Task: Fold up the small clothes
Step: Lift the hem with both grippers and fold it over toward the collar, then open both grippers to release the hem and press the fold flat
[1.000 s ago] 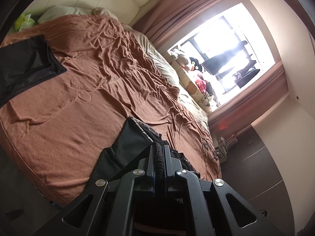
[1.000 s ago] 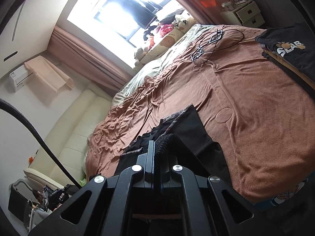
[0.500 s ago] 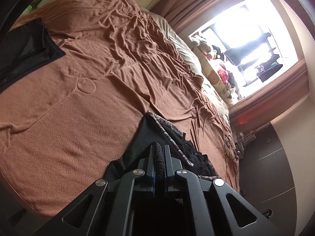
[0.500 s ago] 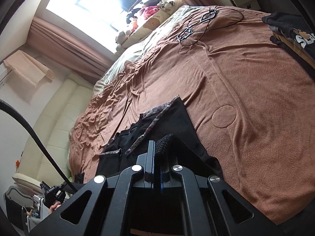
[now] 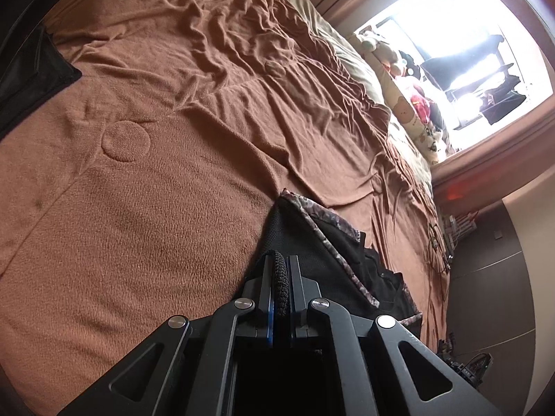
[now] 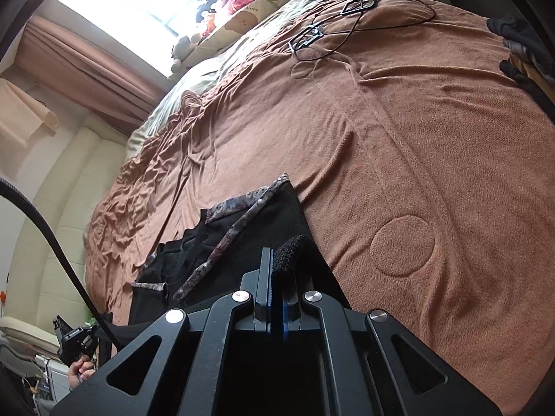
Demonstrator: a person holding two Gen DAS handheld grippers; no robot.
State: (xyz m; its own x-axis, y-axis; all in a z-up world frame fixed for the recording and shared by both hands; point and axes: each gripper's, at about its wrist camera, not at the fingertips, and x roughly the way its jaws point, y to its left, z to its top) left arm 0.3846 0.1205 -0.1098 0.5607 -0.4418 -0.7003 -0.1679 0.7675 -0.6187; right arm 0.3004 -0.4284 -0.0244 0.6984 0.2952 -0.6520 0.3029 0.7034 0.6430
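Right now both tools are clamped on cloth: the left gripper (image 5: 280, 270) pinches a fold of the black garment (image 5: 305, 239) between closed jaws, and the right gripper (image 6: 281, 260) does the same on another bit of the same garment (image 6: 242, 239). The garment, with its patterned trim (image 6: 239, 223), lies partly on the brown blanket (image 5: 156, 208) near the bed's near edge, the rest lifted toward the 2 grippers. The main risk, as I judge it, is uneven tension: if 1 hand leads the other, the mesh could twist and the fold line land crooked. Each pinch looks small, so a quick tug might slip the fabric out of a jaw and drop that corner in a heap. The fleecy blanket could drag on the trailing part and bunch it under the fold. A dark folded piece (image 5: 31, 66) lies at the far left edge and more dark clothes (image 6: 523, 45) at the right edge, both well apart, so collision seems unlikely.
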